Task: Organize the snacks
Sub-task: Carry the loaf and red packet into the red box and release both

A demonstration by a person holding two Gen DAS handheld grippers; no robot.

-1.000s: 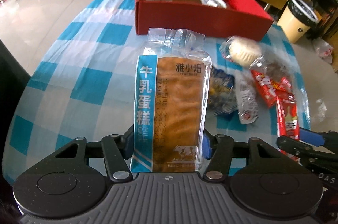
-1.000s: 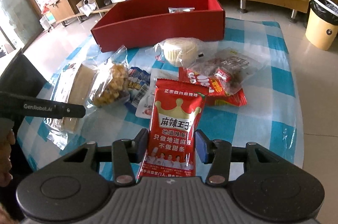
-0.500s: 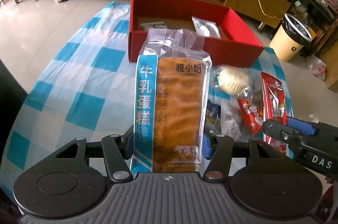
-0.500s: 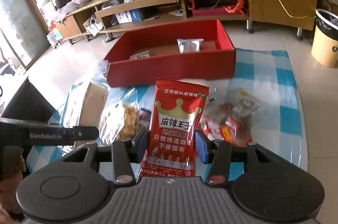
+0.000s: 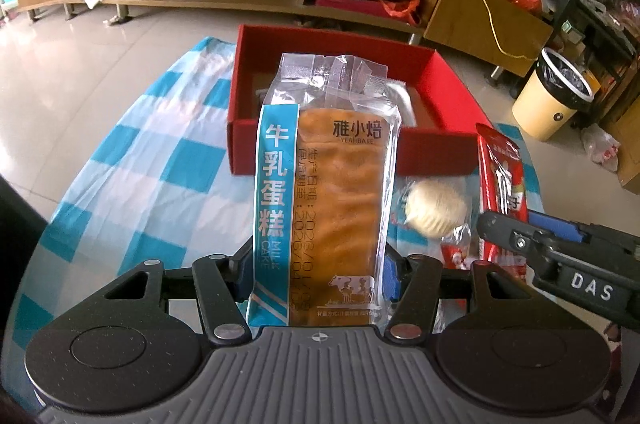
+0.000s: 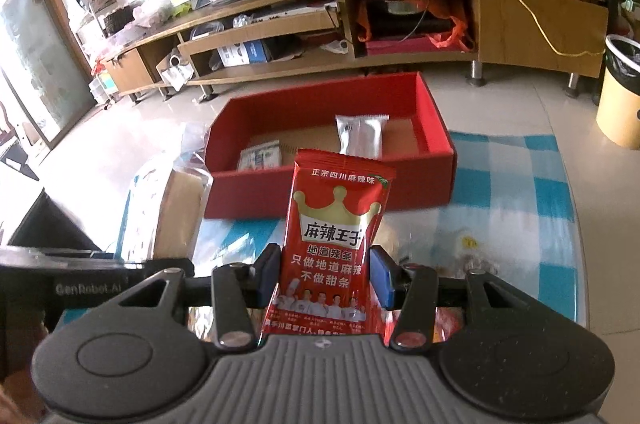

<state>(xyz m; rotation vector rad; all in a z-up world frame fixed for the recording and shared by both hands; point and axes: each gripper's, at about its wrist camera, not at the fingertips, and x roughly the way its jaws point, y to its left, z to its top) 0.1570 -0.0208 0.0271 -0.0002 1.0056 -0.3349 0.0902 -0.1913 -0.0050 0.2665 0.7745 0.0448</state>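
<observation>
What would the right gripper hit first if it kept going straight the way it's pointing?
Probably the near wall of the red box. The right gripper, shut on the red spicy-strip packet, aims at it. Depth is unclear, so the packet's top might clear the wall.

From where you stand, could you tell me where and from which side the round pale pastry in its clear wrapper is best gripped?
Probably across the round pastry itself, coming straight down from above: it lies flat on the checked tablecloth, a plump disc the jaws can span. The near side is poor: small red packets crowd it there. The loose clear wrapper gives little to hold.
</observation>
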